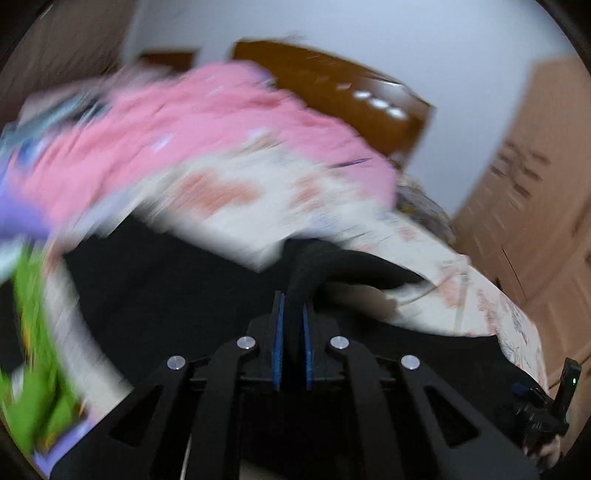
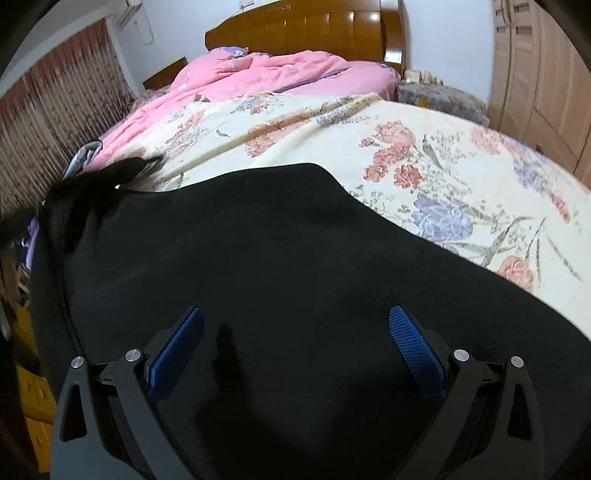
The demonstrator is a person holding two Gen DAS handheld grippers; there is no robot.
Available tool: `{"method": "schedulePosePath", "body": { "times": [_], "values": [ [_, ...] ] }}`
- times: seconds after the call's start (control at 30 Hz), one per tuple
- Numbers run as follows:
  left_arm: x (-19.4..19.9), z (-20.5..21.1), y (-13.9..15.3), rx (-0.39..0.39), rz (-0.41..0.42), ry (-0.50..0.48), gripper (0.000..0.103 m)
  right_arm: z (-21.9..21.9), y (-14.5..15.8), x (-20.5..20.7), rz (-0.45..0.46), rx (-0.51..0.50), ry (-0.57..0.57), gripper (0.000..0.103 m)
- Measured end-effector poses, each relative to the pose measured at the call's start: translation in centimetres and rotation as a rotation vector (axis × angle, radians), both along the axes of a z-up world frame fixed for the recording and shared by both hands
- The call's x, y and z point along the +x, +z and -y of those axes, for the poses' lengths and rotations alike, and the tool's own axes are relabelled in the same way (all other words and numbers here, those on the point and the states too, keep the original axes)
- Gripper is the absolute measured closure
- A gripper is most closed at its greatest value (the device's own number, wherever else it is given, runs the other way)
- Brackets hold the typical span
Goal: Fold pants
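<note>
The black pants [image 2: 258,266] lie spread on a floral bedspread [image 2: 424,155]. My right gripper [image 2: 295,317] is open just above the black cloth, its blue pads [image 2: 413,343] wide apart with nothing between them. My left gripper [image 1: 293,306] is shut on a thick fold of the pants [image 1: 317,266] and holds it lifted off the bed; the left wrist view is blurred by motion. The left gripper also shows in the right wrist view [image 2: 107,173] at the pants' far left corner. The right gripper shows in the left wrist view [image 1: 543,410] at the lower right.
A pink quilt [image 2: 266,74] is bunched at the head of the bed before a wooden headboard [image 2: 306,33]. A covered nightstand [image 2: 439,96] and a wooden wardrobe [image 2: 543,74] stand at the right. A patterned curtain [image 2: 55,118] hangs at the left.
</note>
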State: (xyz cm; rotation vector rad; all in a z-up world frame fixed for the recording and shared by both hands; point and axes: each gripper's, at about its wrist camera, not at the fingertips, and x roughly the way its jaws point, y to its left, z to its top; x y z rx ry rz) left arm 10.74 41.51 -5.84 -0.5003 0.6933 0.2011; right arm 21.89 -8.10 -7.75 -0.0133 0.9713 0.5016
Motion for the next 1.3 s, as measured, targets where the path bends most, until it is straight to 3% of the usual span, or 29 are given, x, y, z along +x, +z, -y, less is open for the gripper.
{"method": "schedulePosePath", "body": {
  "times": [0.07, 0.1, 0.13, 0.17, 0.2, 0.27, 0.37, 0.43, 0.5, 0.6, 0.67, 0.7, 0.77, 0.83, 0.9, 0.97, 1.03, 1.1, 1.2, 1.23, 1.3],
  "values": [
    [-3.4, -2.6, -4.3, -0.033, -0.114, 0.061, 0.053, 0.3, 0.0, 0.0, -0.006, 0.022, 0.001, 0.005],
    [-5.1, -3.1, -5.1, -0.038, -0.094, 0.059, 0.047, 0.5, 0.0, 0.1, -0.01, 0.035, 0.0, 0.004],
    [-6.2, -3.2, -5.2, -0.027, -0.086, 0.071, 0.03, 0.6, 0.0, 0.1, -0.012, 0.045, 0.0, 0.004],
    [-7.4, -3.2, -5.1, 0.014, -0.09, 0.104, 0.023, 0.6, 0.0, 0.1, -0.013, 0.048, 0.001, 0.004],
    [-8.4, -2.8, -4.4, 0.089, -0.091, 0.136, 0.023, 0.6, 0.0, 0.1, -0.013, 0.047, 0.002, 0.004],
    [-8.9, -1.0, -2.4, 0.21, -0.073, 0.105, 0.023, 0.3, -0.1, 0.1, -0.01, 0.03, 0.003, 0.004],
    [-6.8, 4.3, 1.3, 0.457, -0.025, -0.057, 0.022, -0.4, -0.1, -0.1, 0.003, -0.021, 0.006, 0.004],
    [-3.3, 8.4, 2.2, 0.617, -0.055, -0.195, 0.022, -0.6, -0.1, -0.2, 0.007, -0.038, 0.006, 0.004],
    [0.7, 11.6, 1.3, 0.781, -0.119, -0.346, 0.022, -0.7, -0.2, -0.2, 0.007, -0.038, 0.006, 0.004],
    [4.9, 13.2, -1.9, 0.915, -0.259, -0.521, 0.034, -0.4, -0.2, -0.2, 0.005, -0.023, 0.004, 0.004],
    [6.1, 13.2, -3.8, 0.933, -0.329, -0.633, 0.044, -0.4, -0.2, -0.2, 0.004, -0.02, 0.003, 0.004],
    [6.5, 13.0, -4.1, 0.949, -0.321, -0.678, 0.046, -0.5, -0.2, -0.2, 0.005, -0.026, 0.002, 0.004],
    [6.6, 12.1, -3.8, 0.905, -0.322, -0.687, 0.072, -0.5, -0.2, -0.2, 0.006, -0.031, 0.003, 0.004],
    [6.1, 10.8, -2.5, 0.855, -0.255, -0.624, 0.084, -0.5, -0.2, -0.2, 0.005, -0.029, 0.003, 0.004],
    [4.9, 7.4, -0.1, 0.628, -0.117, -0.497, 0.086, -0.6, -0.2, -0.3, 0.005, -0.03, 0.004, 0.004],
    [3.2, 2.3, 1.9, 0.345, 0.027, -0.321, 0.086, -0.6, -0.2, -0.3, 0.005, -0.034, 0.004, 0.004],
    [0.1, -4.9, 1.5, -0.015, 0.183, -0.118, 0.086, -0.7, -0.3, -0.3, 0.005, -0.041, 0.005, 0.004],
    [-2.6, -10.7, -0.9, -0.293, 0.274, 0.04, 0.082, -0.8, -0.3, -0.2, 0.005, -0.049, 0.006, 0.004],
    [-4.1, -14.3, -3.7, -0.429, 0.25, 0.136, 0.065, -1.1, -0.3, -0.2, 0.007, -0.064, 0.007, 0.004],
    [-4.2, -15.1, -5.0, -0.497, 0.235, 0.139, 0.047, -1.0, -0.4, -0.2, 0.007, -0.066, 0.008, 0.004],
    [-5.5, -15.6, -5.6, -0.555, 0.283, 0.136, 0.046, -1.0, -0.4, -0.2, 0.008, -0.069, 0.008, 0.004]
  ]
}}
